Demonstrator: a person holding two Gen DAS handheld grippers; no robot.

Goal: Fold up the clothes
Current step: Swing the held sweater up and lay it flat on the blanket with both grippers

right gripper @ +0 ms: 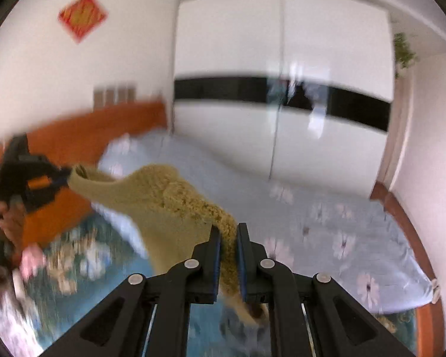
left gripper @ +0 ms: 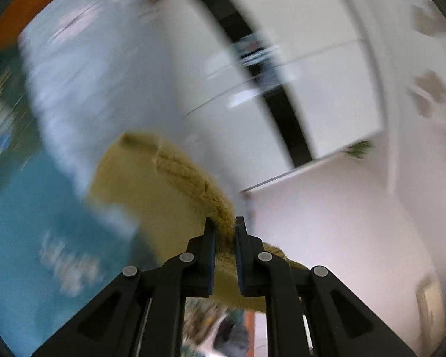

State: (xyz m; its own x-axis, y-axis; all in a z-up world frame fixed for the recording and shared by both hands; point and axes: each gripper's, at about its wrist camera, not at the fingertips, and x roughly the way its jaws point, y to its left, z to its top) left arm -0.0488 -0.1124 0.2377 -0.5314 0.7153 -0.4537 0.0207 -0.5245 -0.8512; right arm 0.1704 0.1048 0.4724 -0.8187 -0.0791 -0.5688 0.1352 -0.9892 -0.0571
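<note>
While both claws pinch it, the yellow-green sweater hangs in the air above the bed — stretched long from one claw to the other. The right gripper is squeezed shut on one fuzzy edge, and the left gripper is shut on the other end, off to its left. Both hands are equally close. The red sign on the wall may have writing, but it is too blurry to read.

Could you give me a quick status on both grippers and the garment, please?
Left gripper shut on olive garment. Right gripper shut on it too. Garment held up between them above the bed. Nothing in the way.
</note>
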